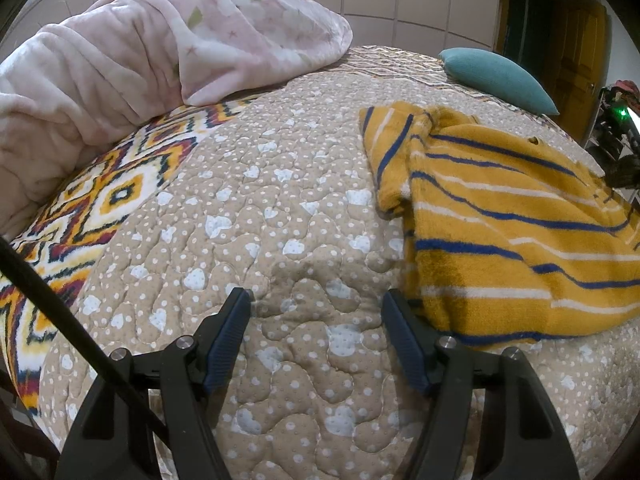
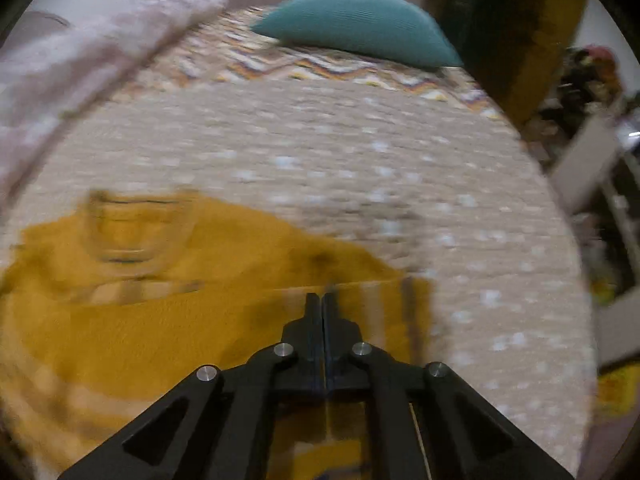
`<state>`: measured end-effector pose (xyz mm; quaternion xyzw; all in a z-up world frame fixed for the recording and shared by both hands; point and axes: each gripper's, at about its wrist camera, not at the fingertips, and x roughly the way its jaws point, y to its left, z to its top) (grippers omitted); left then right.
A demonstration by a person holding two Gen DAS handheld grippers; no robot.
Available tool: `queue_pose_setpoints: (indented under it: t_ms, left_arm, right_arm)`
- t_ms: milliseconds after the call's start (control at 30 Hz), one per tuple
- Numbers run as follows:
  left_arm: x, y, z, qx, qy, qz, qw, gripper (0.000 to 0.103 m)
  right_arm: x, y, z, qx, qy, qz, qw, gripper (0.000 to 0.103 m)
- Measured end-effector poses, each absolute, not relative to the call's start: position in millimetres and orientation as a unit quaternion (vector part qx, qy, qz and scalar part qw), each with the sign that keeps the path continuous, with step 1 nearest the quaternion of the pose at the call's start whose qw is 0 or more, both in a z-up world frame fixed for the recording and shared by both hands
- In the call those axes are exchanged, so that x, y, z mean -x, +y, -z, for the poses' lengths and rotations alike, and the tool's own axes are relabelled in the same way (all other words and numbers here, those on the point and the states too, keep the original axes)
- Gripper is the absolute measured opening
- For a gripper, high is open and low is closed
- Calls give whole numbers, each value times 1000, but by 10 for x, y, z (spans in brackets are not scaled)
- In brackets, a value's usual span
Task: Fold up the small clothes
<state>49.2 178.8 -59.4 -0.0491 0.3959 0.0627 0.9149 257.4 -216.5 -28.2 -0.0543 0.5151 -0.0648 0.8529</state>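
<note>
No writing shows. The left tool [image 1: 316, 300] hangs wide open and empty over the bed [image 1: 280, 208], beside the striped yellow top [image 1: 500, 224]; the right tool [image 2: 322, 300], jaws closed together, points at the top's edge; whether it grips cloth cannot be told.

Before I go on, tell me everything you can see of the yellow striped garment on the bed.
The yellow striped garment looks like fleecy knit, mustard with blue and white stripes. It lies rumpled, one part folded over at its far left corner, on the dotted beige quilt. The right gripper, fingers shut, is at its edge; whether cloth is pinched is unclear.
</note>
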Motion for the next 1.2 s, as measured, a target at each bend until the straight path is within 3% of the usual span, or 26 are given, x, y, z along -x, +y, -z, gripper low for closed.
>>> queue_pose_setpoints:
  t_ms: [167,200,267,333,400,633,800,967,1000,1033,1100,1200]
  left_arm:
    - [-493,1784,596,49,396,-63,915,68]
    - [-494,1782,597,49,396,-63,915,68]
    - [-490,1782,594,49,396,-63,915,68]
    - [-484,1787,592,49,396,-63,915,68]
    - [-489,1772,591,47,396,-65,915,69]
    - [-543,1827,477,50,437,-69,896,69]
    - [-219,1956,92,165,417,-34,893,69]
    - [230,1969,-148,192,384,-15,903,69]
    - [287,1963,-163,194,382,-13,904,69]
    - [346,1982,-169,195,380,-11,904,69]
    - [415,1967,-183,189,377,-15,907,69]
    - [497,1959,-203,176,366,-31,913,69]
  right_arm:
    - [-2273,-2522,0,-24,495,49,867,3]
    - [-2170,-2595,-78,-38,488,41,871,8]
    - [-1913,-2760,-224,-71,476,20,876,28]
    - [-1632,-2930,-311,-107,463,-8,880,63]
    - [-1402,-3046,-297,-144,459,-32,876,71]
    - [-906,-3179,224,-238,475,-62,845,75]
    - [-781,-3129,460,-297,455,-70,837,78]
    - [-802,-2942,479,-300,436,-62,846,75]
    - [-820,-2924,474,-296,439,-65,846,59]
    - [-858,-2882,471,-293,451,-71,840,32]
    - [-880,-2818,385,-270,461,-59,843,15]
    - [-892,-2601,65,-212,451,-43,866,11]
